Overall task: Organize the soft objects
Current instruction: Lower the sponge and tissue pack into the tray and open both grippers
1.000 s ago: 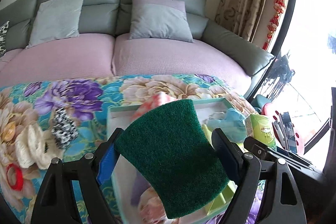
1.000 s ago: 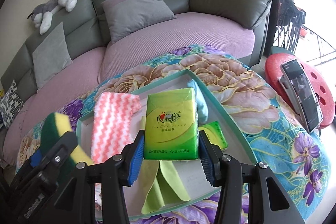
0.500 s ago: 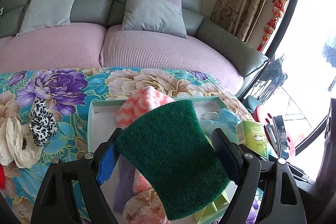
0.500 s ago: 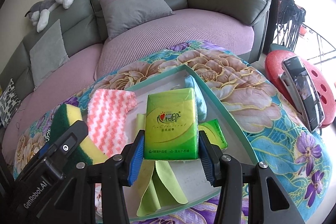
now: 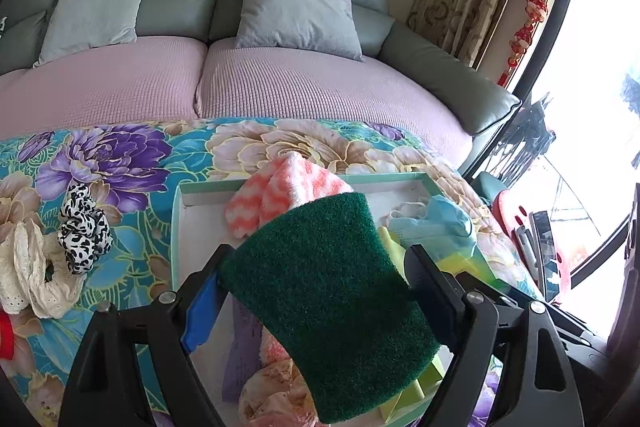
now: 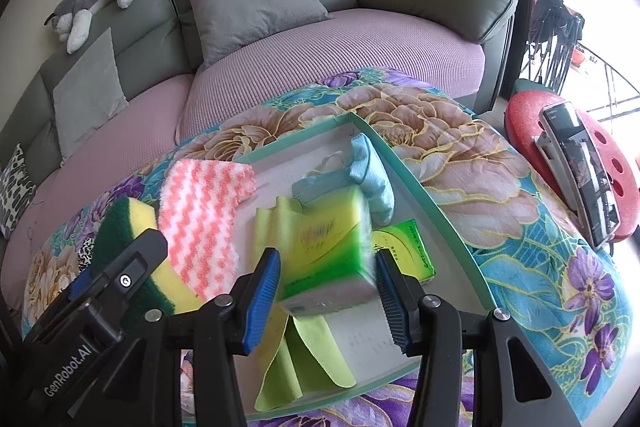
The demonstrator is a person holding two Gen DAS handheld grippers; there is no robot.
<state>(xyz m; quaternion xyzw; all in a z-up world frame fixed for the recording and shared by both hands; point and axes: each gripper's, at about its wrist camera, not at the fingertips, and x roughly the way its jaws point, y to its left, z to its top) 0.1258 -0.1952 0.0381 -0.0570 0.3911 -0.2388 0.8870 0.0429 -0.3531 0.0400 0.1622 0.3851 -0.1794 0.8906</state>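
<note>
Sofa [image 5: 280, 95] beyond; left fingers [image 5: 200, 315] clamp sponge [image 5: 332, 307], right fingers [image 6: 264, 287] flank blurred pack [image 6: 328, 251], grip unclear.

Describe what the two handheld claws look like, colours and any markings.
Both are black plastic. The left claw has two angular black fingers with silver screws at the joints and a blue pad inside one finger. The right claw has ribbed blue pads on both fingers. In the right wrist view, white "GenRobot.AI" lettering marks the left claw's body.

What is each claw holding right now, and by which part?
Left claw: green-and-yellow sponge, pinched across its two side edges. Right claw: green tissue pack sits between the pads, blurred; firm hold cannot be told.
</note>
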